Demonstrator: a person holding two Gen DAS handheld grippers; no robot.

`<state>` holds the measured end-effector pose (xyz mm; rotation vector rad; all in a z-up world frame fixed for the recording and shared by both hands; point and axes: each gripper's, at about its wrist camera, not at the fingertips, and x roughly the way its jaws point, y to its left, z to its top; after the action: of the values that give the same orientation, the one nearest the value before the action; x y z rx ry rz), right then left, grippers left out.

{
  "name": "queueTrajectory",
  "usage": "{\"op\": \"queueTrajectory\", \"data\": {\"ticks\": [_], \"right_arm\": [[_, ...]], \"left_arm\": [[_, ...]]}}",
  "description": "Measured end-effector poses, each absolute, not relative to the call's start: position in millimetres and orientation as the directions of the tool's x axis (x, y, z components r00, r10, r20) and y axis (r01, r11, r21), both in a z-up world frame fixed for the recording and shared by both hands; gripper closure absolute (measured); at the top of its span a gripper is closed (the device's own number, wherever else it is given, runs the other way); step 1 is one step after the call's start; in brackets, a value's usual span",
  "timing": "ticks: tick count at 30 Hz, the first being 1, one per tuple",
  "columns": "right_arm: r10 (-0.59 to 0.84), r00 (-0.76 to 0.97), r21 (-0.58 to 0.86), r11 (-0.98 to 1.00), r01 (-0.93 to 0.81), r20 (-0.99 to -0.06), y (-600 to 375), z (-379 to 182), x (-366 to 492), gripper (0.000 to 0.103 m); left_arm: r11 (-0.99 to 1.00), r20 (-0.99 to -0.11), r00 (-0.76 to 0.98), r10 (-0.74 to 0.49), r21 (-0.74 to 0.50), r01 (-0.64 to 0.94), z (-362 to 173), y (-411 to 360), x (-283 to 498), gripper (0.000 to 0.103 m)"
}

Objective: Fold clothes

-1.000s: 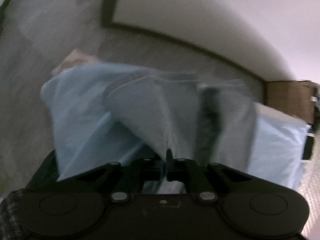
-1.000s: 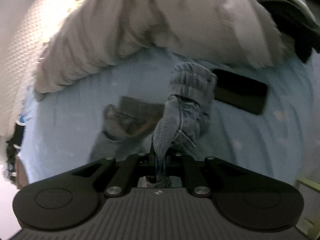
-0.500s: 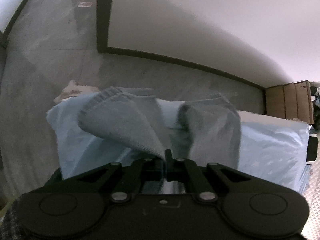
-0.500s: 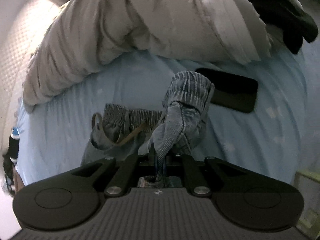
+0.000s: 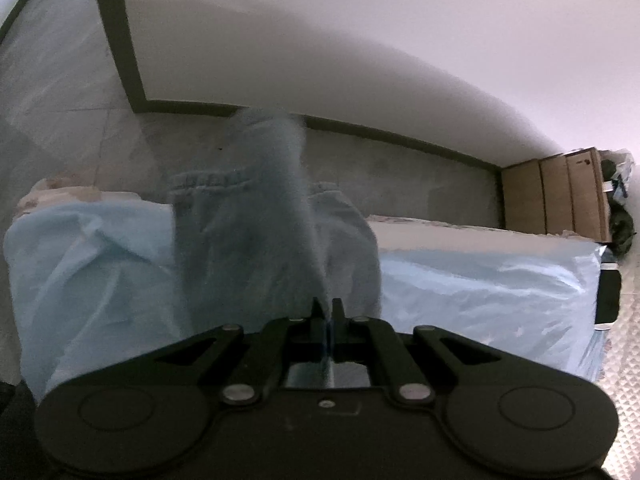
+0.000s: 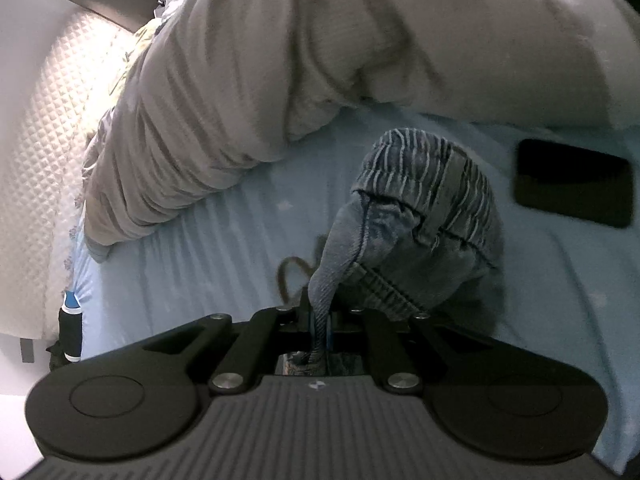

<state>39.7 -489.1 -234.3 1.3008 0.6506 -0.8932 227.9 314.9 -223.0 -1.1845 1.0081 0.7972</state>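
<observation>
A bed (image 6: 208,256) covered in a pale blue sheet fills both views, its edge dropping to a grey tiled floor (image 5: 68,92) in the left wrist view. A bulky beige quilt (image 6: 320,60) is heaped across the far side of the bed, its lower edge resting on the sheet, with a quilted white headboard (image 6: 36,184) beyond it at the left. Brown wooden cabinets (image 5: 556,196) stand against the white wall past the bed's far corner. The blue denim trousers (image 6: 416,240) hang bunched above the sheet, held up at two places: in the right wrist view the ribbed elastic waistband curls over the top of the bundle and a brown drawstring loops down beside it; in the left wrist view the denim (image 5: 276,232) rises blurred in front of the camera, with a stitched band visible at its upper left. A black phone (image 6: 574,182) lies flat on the sheet just right of the trousers, apart from them. The right tongs (image 6: 318,312) are clamped together on a twisted fold of the denim. The left tongs (image 5: 328,308) are likewise pressed together on a thin edge of the same fabric.
</observation>
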Motion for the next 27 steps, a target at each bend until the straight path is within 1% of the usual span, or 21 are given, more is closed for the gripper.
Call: {"op": "queueTrajectory", "data": {"ticks": [7,14,21,22,23,24,25,26,27], "right_arm": [[-0.172,0.491,0.496,0.018,0.868,-0.854,-499,-248,85,0.098],[-0.156,0.446,0.449,0.017,0.893,-0.881,-508,-266,119,0.097],[-0.136,0.426,0.425,0.037,0.905,-0.895,-514,-276,141,0.096],[-0.130,0.425,0.422,0.049,0.905,-0.896,-515,-277,144,0.094],[-0.122,0.428,0.423,0.067,0.904,-0.896,-516,-279,147,0.091],[-0.112,0.435,0.427,0.090,0.900,-0.893,-517,-280,148,0.089],[-0.102,0.443,0.432,0.114,0.895,-0.891,-518,-281,149,0.084],[-0.091,0.452,0.439,0.133,0.889,-0.888,-519,-281,149,0.077],[-0.080,0.466,0.452,0.148,0.880,-0.881,-520,-281,147,0.072]], "left_arm": [[0.240,-0.952,0.307,-0.003,-0.298,-0.924,-245,307,281,0.102],[0.312,-0.963,0.268,0.012,-0.251,-0.916,-264,291,332,0.102],[0.366,-0.969,0.243,0.035,-0.214,-0.906,-275,279,364,0.102],[0.374,-0.970,0.241,0.036,-0.210,-0.903,-275,277,367,0.101],[0.382,-0.969,0.244,0.034,-0.213,-0.899,-276,276,369,0.100],[0.391,-0.968,0.248,0.031,-0.216,-0.895,-276,275,370,0.097],[0.402,-0.966,0.254,0.038,-0.218,-0.889,-275,274,370,0.092],[0.413,-0.965,0.257,0.053,-0.213,-0.886,-271,272,370,0.088],[0.427,-0.964,0.257,0.068,-0.205,-0.881,-268,269,369,0.075]]}}
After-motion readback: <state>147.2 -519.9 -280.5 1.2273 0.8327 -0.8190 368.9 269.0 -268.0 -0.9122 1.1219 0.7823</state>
